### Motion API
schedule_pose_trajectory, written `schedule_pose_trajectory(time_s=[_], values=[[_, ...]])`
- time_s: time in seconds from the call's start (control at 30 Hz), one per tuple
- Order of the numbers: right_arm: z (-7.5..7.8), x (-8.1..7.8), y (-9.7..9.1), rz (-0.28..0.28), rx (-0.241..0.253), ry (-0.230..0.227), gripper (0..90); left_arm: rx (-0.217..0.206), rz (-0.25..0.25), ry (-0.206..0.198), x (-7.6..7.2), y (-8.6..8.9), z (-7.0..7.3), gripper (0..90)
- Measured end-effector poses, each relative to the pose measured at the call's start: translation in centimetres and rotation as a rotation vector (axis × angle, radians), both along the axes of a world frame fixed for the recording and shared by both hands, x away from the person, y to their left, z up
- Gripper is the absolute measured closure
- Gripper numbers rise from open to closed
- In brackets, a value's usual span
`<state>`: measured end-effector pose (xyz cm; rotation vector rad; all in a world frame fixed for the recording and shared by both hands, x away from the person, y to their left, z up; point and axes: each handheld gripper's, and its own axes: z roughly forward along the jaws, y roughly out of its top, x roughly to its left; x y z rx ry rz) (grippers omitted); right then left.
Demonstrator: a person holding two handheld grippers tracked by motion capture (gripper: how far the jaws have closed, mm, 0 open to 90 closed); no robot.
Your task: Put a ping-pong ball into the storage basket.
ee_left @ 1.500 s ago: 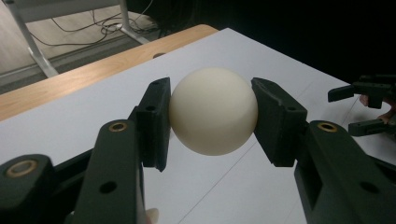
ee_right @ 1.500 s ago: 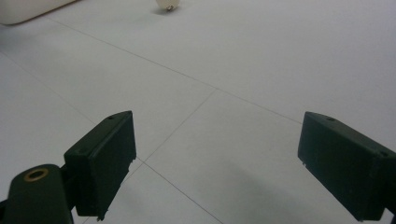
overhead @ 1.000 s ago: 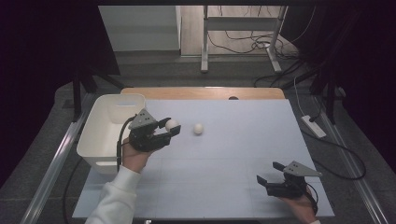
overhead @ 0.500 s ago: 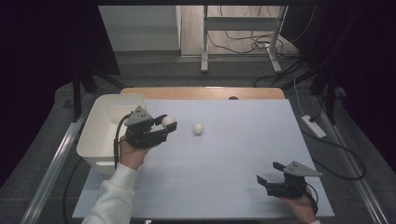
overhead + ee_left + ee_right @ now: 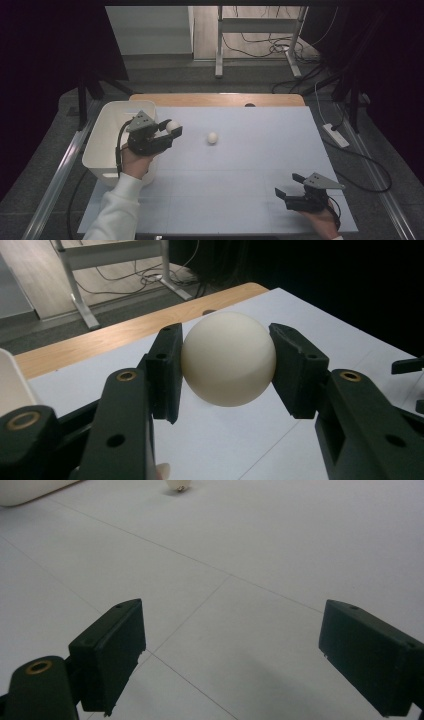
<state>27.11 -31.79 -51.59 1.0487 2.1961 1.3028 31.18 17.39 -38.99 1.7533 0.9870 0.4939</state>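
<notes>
My left gripper (image 5: 172, 128) is shut on a cream white ball (image 5: 228, 358), held above the table beside the right rim of the white bin (image 5: 107, 127). In the high view that ball (image 5: 173, 126) sits between the jaw tips. A second white ball (image 5: 212, 137) lies on the white table top (image 5: 250, 165) near the middle; it peeks in at the top of the right gripper view (image 5: 179, 486). My right gripper (image 5: 287, 186) rests low at the front right of the table, open with nothing between its jaws (image 5: 230, 655).
The white bin stands at the table's left edge, its corner showing in the right gripper view (image 5: 30, 492). A wooden strip (image 5: 215, 99) runs along the table's far edge. A power strip (image 5: 336, 135) and cables lie on the floor to the right.
My left gripper has carried the ball leftward and slightly back, closer to the bin. The right gripper and the loose ball have stayed put.
</notes>
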Motion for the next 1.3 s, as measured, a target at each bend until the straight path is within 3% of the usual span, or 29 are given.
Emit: schedule_pose_trajectory(time_s=[1.3], values=[[0.0,0.0,0.0,-0.001,-0.002,-0.002,11.3,-0.003,0.118,-0.014,0.8,3.5,0.5,50.2]])
